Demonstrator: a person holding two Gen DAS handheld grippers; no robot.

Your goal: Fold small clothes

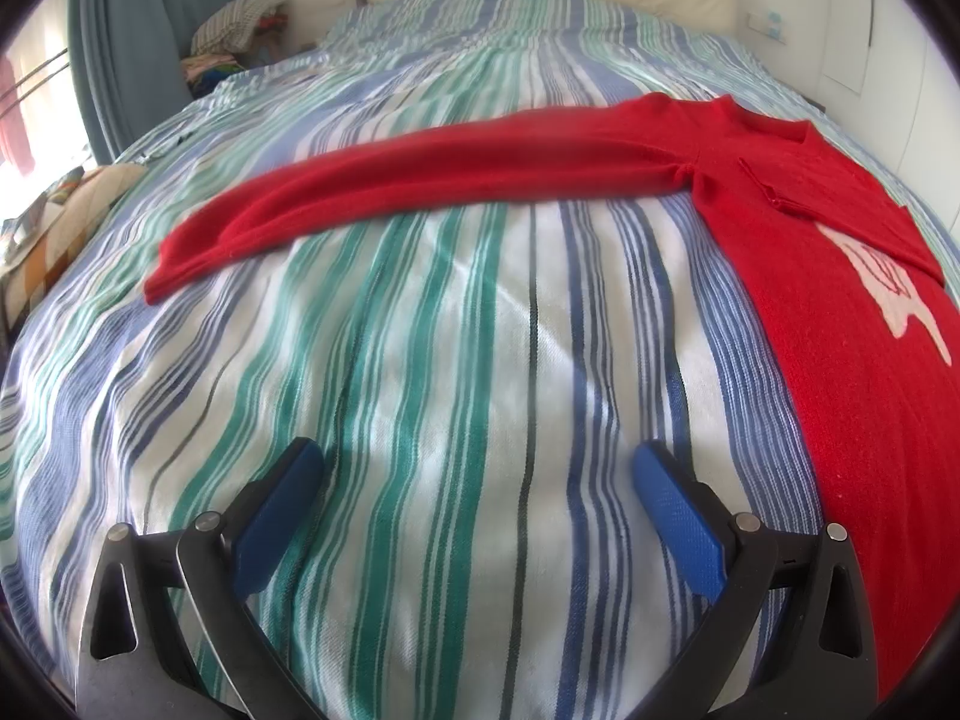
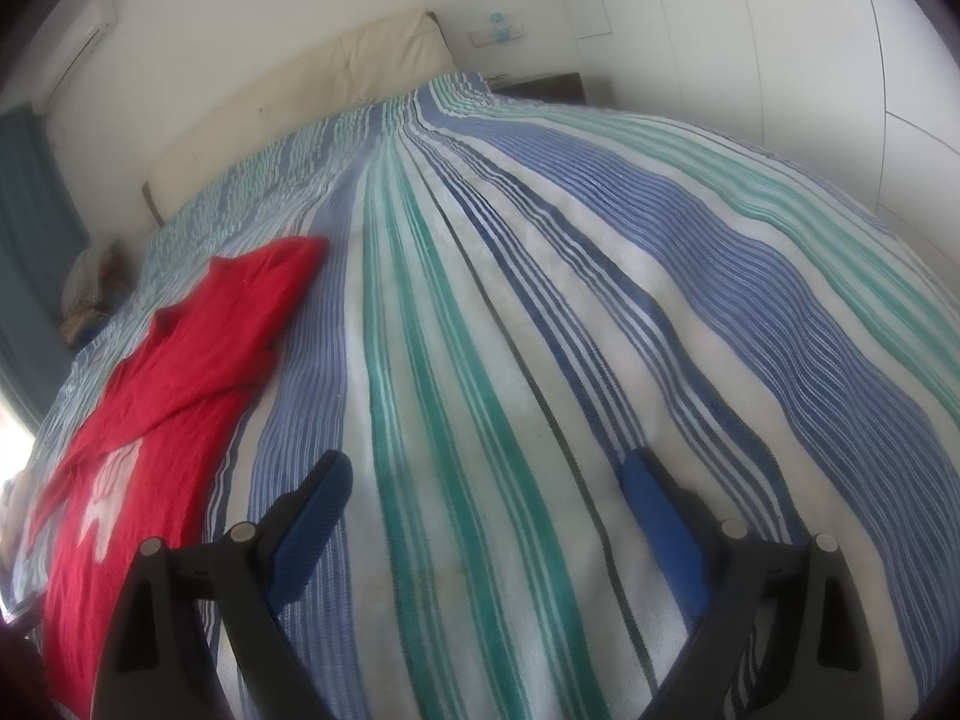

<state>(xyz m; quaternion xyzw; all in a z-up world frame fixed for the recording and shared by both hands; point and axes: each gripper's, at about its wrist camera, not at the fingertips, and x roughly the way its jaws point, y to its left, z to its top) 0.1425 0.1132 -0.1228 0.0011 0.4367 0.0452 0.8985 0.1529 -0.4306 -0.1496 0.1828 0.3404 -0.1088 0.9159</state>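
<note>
Colours as I read them from my two wrist cameras:
- sweater [image 1: 840, 312]: bright red, with a white motif [image 1: 894, 294] at 3 o'clock in my left view.
- bedspread [image 1: 420, 360]: white, striped green, blue and thin black.
- fingers [image 1: 675, 519]: blue pads on black arms, both grippers.
- headboard [image 2: 312, 96]: cream.
- curtain [image 1: 138, 30]: dull blue, 11 o'clock.
- walls: white.

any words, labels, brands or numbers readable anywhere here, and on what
None can be read.
Red knit sweater: its white patch is a picture with red lines, no letters.
White wall plate with blue stickers: too small and blurred to read.
Striped bedspread: no text.
</note>
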